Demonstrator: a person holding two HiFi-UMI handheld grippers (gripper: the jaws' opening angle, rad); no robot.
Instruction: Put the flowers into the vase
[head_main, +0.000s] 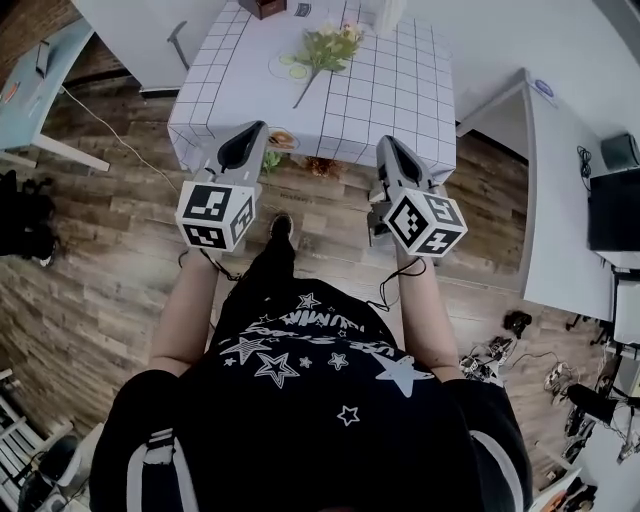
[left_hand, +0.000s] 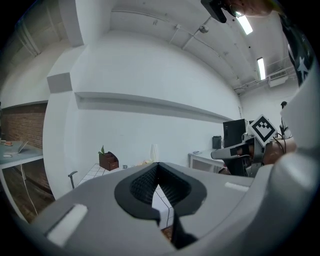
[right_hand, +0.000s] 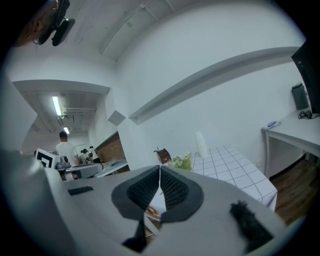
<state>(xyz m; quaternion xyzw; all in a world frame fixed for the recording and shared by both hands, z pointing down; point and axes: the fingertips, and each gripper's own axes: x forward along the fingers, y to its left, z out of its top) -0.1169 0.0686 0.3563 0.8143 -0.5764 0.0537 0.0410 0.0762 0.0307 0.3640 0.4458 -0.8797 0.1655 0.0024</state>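
A bunch of pale yellow-green flowers (head_main: 325, 45) lies on the table (head_main: 400, 90), which has a white grid cloth, at the top of the head view. A pale, upright vase (right_hand: 201, 145) stands behind the flowers (right_hand: 182, 161) in the right gripper view, and it also shows in the left gripper view as the vase (left_hand: 154, 152). My left gripper (head_main: 255, 128) and right gripper (head_main: 388, 142) hover side by side over the wooden floor, just short of the table's near edge. Both point at the table. The left gripper (left_hand: 158, 165) and the right gripper (right_hand: 160, 167) are shut with nothing between their pads.
A brown box with a small plant (head_main: 262, 7) sits at the table's far side. A white desk (head_main: 560, 200) with a dark monitor (head_main: 612, 210) stands to the right, and a light blue table (head_main: 30, 70) to the left. Cables and small items (head_main: 500, 350) lie on the floor. A person (right_hand: 63, 145) stands far off.
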